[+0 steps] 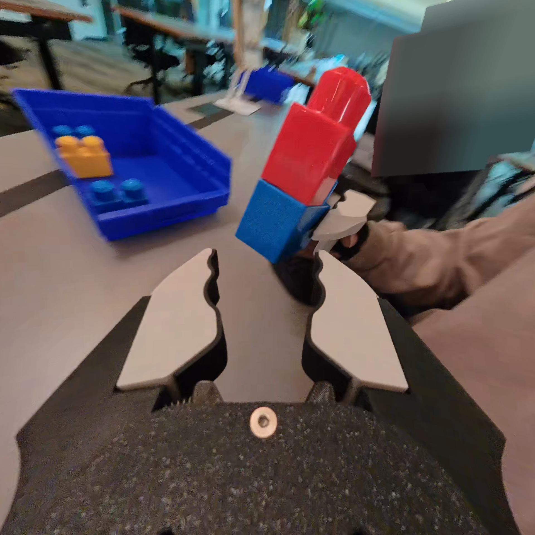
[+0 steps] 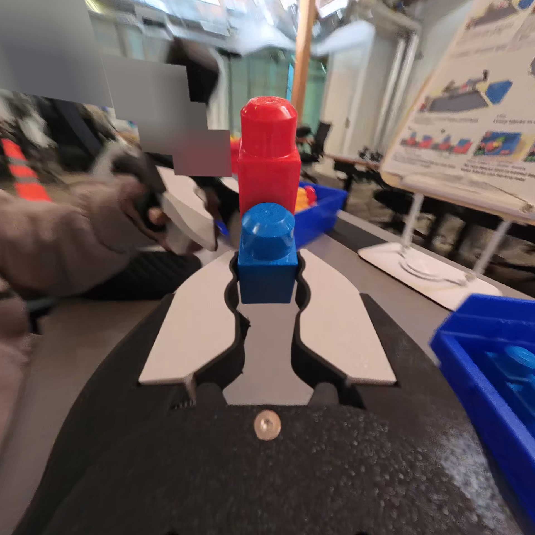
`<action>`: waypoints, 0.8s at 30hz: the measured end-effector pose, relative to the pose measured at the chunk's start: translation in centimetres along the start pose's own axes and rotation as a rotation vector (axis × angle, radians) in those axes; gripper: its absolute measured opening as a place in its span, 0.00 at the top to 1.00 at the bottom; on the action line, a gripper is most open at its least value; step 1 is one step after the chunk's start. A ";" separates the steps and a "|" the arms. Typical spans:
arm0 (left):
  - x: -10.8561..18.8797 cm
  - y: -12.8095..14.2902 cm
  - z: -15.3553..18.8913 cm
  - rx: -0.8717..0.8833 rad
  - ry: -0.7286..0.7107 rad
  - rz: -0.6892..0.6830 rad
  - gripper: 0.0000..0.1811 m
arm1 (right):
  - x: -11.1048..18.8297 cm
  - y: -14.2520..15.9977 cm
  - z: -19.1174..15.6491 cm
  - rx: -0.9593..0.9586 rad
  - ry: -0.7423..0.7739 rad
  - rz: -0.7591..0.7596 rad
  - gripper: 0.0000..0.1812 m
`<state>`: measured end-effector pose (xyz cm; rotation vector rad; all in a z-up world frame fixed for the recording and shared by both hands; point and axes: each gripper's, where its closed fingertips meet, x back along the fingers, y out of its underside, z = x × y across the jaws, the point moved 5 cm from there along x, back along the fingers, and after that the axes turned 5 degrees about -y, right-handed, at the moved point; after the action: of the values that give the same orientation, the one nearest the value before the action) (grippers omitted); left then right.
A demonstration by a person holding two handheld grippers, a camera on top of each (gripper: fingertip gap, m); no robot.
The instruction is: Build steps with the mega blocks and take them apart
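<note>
Right wrist view shows our right gripper (image 2: 267, 278) clamped on the blue block (image 2: 266, 280) at its two side walls, near the fingertips, with the red block (image 2: 269, 165) pressed onto the far half of it, so the pair forms a two-level step held in the air above the surface (image 2: 269, 388). In the left wrist view our left gripper (image 1: 266, 260) is spread wide and holds nothing; the stack sits just beyond it at about 1 o'clock, and the blue bin (image 1: 162, 179) with an orange block (image 1: 86, 159) and more blue blocks lies well apart at 10 o'clock. The stack's long axis runs from the blue base up through the red stud: it stands straight toward 12 o'clock in the right wrist view and leans toward 1 o'clock in the left wrist view. We judge the next move is for the left gripper to take the red block and pull it off. The risk is the shallow hold: pulling at an angle to that axis could twist the blue block out from between the fingertips, or the red block could pop free suddenly and drop.
</note>
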<state>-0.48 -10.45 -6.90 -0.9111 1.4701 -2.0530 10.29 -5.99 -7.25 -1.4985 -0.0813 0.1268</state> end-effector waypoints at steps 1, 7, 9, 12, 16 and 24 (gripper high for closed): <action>0.1 -0.1 0.5 0.032 0.075 0.049 0.66 | 0.3 -0.5 -0.6 -0.037 -0.059 0.064 0.80; 0.5 -0.6 3.3 -0.016 0.337 0.170 0.80 | -0.2 -0.4 -3.2 -0.236 -0.273 0.222 0.80; 0.5 -0.2 3.2 -0.046 0.316 0.154 0.80 | -0.5 0.5 -3.5 -0.240 -0.287 0.157 0.80; 0.9 0.6 2.8 -0.059 0.281 0.132 0.80 | -0.1 0.9 -3.1 -0.225 -0.281 0.067 0.79; 1.4 2.2 1.8 -0.064 0.255 0.066 0.80 | 1.6 -1.0 -1.3 -0.178 -0.216 0.038 0.70; 0.7 4.0 1.7 -0.045 0.278 0.015 0.80 | 0.4 -0.8 -2.1 -0.094 -0.226 -0.118 0.80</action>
<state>0.23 -13.34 -10.13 -0.6474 1.6644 -2.2126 10.95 -8.04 -6.56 -1.5646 -0.3607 0.1992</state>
